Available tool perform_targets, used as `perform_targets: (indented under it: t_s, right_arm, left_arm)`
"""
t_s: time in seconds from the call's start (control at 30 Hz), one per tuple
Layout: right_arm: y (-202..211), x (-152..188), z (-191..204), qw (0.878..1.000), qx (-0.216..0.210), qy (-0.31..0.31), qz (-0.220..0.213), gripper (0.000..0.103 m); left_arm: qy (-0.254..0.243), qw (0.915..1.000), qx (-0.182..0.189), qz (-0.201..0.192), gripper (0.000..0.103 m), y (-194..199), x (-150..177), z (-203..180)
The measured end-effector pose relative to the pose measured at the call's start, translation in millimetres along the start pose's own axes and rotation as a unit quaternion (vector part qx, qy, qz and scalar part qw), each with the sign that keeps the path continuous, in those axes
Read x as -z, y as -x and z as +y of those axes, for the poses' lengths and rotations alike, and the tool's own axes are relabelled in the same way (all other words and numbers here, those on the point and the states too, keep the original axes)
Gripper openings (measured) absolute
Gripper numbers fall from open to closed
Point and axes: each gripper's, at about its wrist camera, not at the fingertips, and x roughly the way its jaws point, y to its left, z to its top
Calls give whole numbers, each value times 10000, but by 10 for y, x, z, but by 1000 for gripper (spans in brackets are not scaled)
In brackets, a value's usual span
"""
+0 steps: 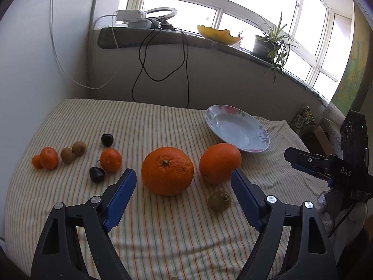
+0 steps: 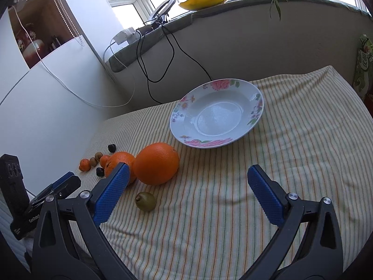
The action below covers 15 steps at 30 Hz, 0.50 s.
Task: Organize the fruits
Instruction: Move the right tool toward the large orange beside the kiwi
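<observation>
Left gripper (image 1: 184,179) spread wide, empty | right gripper (image 2: 187,179) likewise | large orange (image 1: 167,170) mid-table, near edge side, plate (image 2: 177,126) toward far right corner | judged heavy, firm, rolls; pinch across widest girth.

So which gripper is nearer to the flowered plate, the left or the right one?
Right. The right gripper points toward the plate, just short of it. The left gripper sits behind the two big oranges, farther off.
</observation>
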Motion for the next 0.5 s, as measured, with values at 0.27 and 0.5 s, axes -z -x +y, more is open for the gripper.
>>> perform_targets:
  t_s: [0.27,0.5]
  right_arm:
    - [-248,-6,-64,9977,-432,-316,425,103]
    - [-520,-23,-134,9886,-961,-751,881,94]
  left_arm:
    - [-531,9964,451,483,69,-354,-62,-218]
    - [-912,9904,639,819,64,-597,-139,-315]
